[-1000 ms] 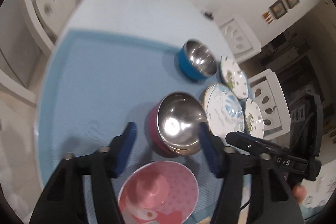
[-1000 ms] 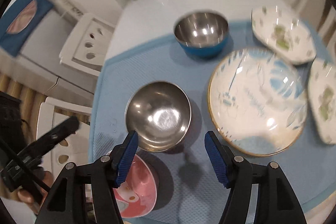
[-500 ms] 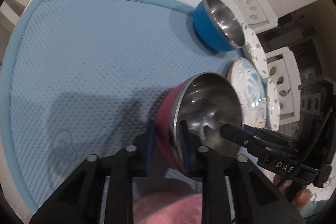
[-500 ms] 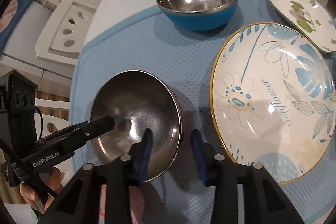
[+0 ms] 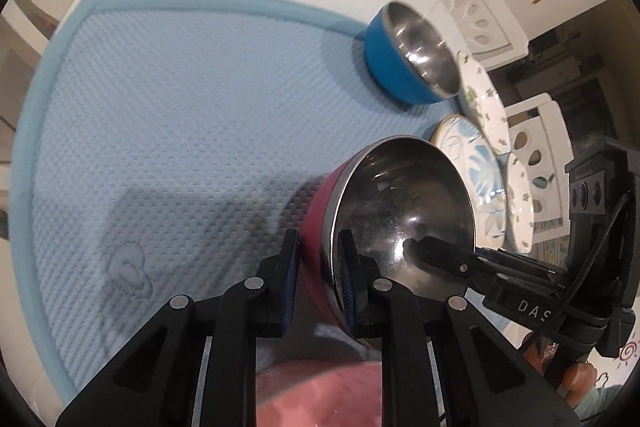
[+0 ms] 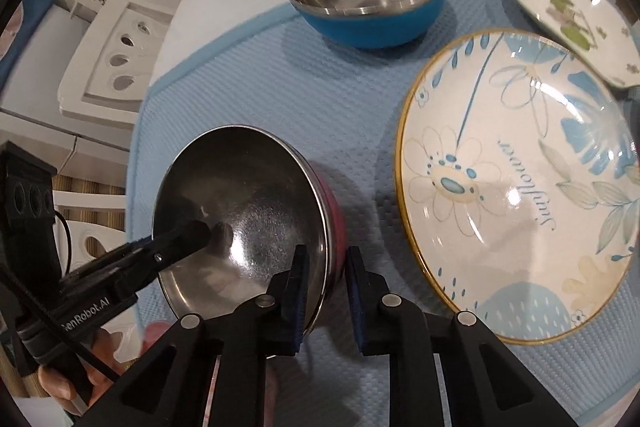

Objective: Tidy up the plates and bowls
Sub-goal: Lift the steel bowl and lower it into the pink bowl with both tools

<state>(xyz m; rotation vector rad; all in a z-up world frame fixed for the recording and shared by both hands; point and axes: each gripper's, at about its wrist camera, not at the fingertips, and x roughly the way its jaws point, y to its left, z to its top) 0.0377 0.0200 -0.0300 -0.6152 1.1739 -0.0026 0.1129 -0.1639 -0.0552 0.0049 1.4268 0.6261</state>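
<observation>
A steel bowl with a magenta outside (image 5: 384, 211) (image 6: 248, 211) is tilted above the blue mat. My left gripper (image 5: 318, 279) is shut on its near rim, one finger inside, one outside. My right gripper (image 6: 324, 291) is shut on the opposite rim the same way. Each gripper shows in the other's view. A pink patterned bowl (image 5: 320, 399) lies just below. A blue steel bowl (image 5: 408, 61) (image 6: 368, 3) stands farther back.
A large sunflower plate (image 6: 516, 183) (image 5: 468, 159) lies right of the held bowl. White leaf-patterned plates (image 6: 568, 11) (image 5: 484, 103) lie beyond it. The blue mat (image 5: 180, 115) stretches left. White chairs (image 6: 116, 63) stand around the table.
Both grippers came down onto the magenta steel bowl, closed on opposite rims, and the bowl now tilts up off the mat.
</observation>
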